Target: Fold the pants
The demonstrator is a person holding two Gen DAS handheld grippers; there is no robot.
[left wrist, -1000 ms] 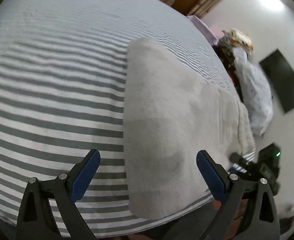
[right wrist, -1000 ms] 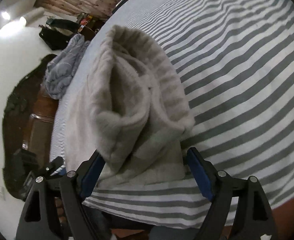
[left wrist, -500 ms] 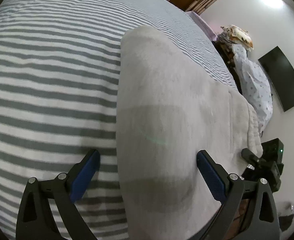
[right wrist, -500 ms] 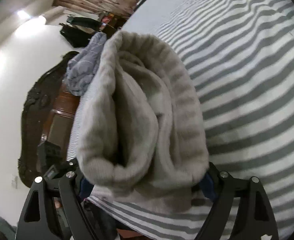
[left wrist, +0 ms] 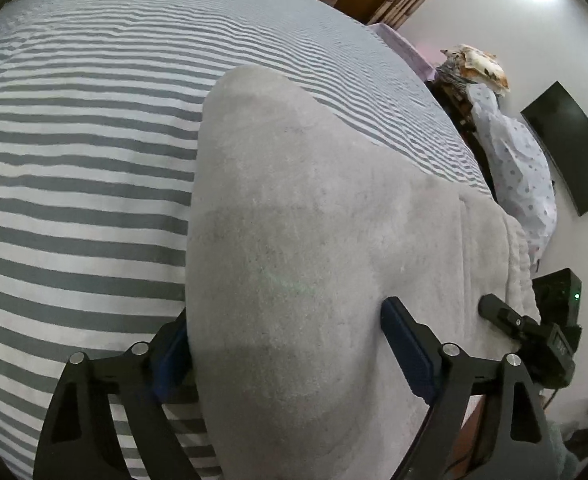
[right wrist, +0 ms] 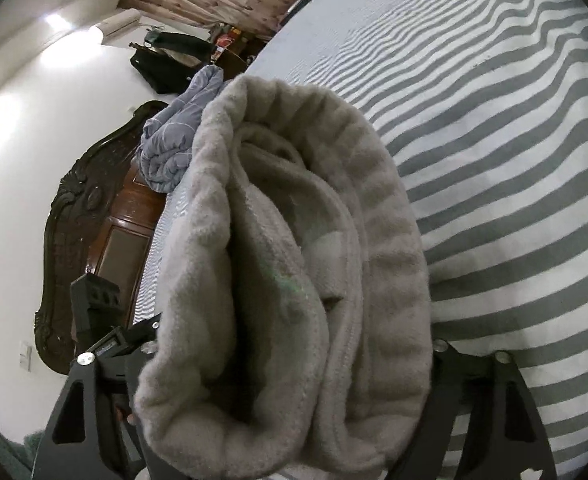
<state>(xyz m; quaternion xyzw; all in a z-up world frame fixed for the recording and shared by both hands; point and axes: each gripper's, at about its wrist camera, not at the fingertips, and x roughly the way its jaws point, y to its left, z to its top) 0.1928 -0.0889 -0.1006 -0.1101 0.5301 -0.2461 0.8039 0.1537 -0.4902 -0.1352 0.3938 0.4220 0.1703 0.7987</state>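
Left hand-held gripper point(left wrist: 286, 344) spread wide, my view shows fleece pants point(left wrist: 314, 240) between its fingers, flat on striped bed point(left wrist: 74, 160), long axis running away. Right hand-held gripper point(right wrist: 294, 364) straddles the bunched end point(right wrist: 294, 280); grip unclear.

Left tool point(left wrist: 286, 344), right tool point(right wrist: 290, 364) spread wide.

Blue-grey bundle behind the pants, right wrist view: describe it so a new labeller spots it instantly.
Start at the grey-and-white striped bed sheet and follow its far left edge to the dark carved wooden headboard. The crumpled blue-grey patterned quilt sits heaped there, just behind the fluffy beige fleece pants. Unlike the plain beige pants and black bags beyond, it is bluish with a thin line print.
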